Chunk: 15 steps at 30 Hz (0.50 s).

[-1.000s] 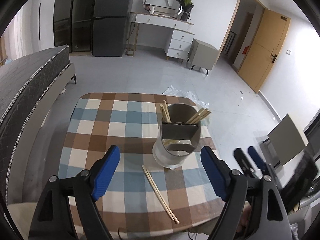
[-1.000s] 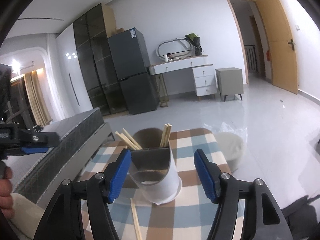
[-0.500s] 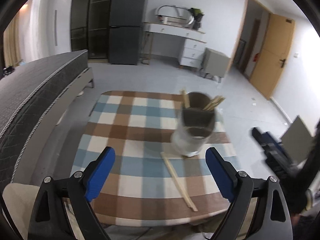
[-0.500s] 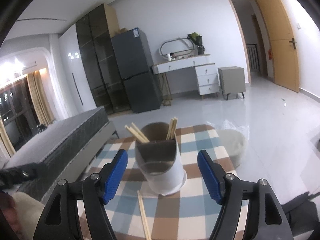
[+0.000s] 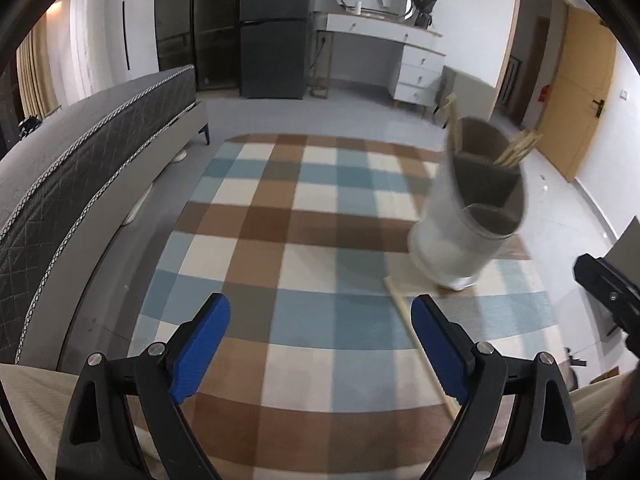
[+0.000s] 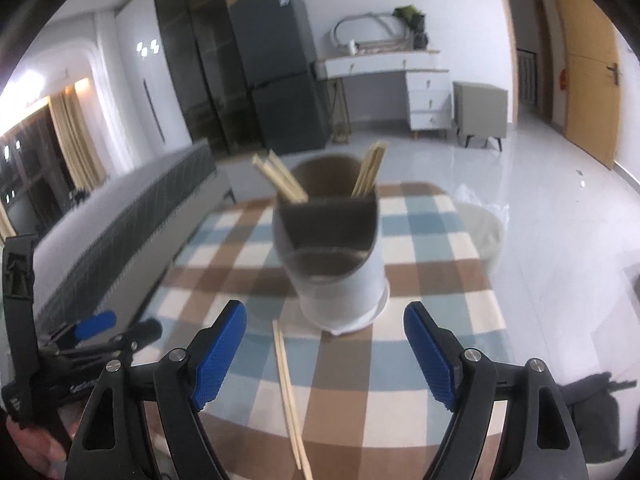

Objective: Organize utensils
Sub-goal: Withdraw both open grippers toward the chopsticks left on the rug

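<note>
Chopsticks [image 6: 289, 396] lie on the checked tablecloth [image 6: 440, 280] beside the holder [image 6: 334, 264].

Left of the utensil holder [image 5: 468, 216] the checked tablecloth [image 5: 256, 240] is left bare and passable, while the near side is barred by a chopstick pair [image 6: 289, 392] lying just before it.

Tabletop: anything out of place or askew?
Yes. One pair of chopsticks lies loose on the checked tablecloth in front of the white utensil holder, while the other chopsticks stand in the holder's rear compartments. The holder is upright; its front compartment looks empty. Nothing looks spilled or damaged.
</note>
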Available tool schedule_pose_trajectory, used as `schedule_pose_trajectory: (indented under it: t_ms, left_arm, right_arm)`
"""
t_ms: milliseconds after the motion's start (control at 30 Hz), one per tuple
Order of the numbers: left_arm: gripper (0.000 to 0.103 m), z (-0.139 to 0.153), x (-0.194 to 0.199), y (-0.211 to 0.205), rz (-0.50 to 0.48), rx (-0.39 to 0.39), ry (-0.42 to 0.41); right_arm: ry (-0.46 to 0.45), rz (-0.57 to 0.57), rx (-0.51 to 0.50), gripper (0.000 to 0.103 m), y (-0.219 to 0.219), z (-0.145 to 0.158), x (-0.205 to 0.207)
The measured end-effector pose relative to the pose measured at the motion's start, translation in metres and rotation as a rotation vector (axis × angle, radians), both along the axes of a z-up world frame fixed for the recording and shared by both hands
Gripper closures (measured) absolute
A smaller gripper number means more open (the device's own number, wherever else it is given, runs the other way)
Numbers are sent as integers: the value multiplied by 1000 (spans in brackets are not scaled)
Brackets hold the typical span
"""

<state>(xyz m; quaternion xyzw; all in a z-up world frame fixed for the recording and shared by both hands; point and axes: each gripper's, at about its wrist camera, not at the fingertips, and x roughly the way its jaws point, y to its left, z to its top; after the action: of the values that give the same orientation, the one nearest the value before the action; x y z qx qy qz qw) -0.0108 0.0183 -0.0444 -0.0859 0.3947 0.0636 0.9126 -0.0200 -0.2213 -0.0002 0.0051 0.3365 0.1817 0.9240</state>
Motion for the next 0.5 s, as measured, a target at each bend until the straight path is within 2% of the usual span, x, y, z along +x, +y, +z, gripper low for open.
schedule_pose_trajectory:
  t_ms: [33, 100, 233, 367, 500]
  left_arm:
    - [14, -6, 4, 3, 8, 7, 22]
    - [14, -14, 10, 10, 24, -32, 55]
    - [14, -15, 15, 22, 54, -52, 57]
    - [14, -17, 19, 34, 82, -85, 66]
    - [14, -22, 23, 45, 106, -107, 90]
  right_arm:
    - [18, 7, -16, 22, 4, -4, 3]
    - [76, 34, -32, 24, 14, -15, 11]
    - [144, 68, -77, 33, 32, -33, 22]
    - [198, 135, -174, 41, 58, -52, 33]
    - [255, 209, -289, 53, 83, -76, 42]
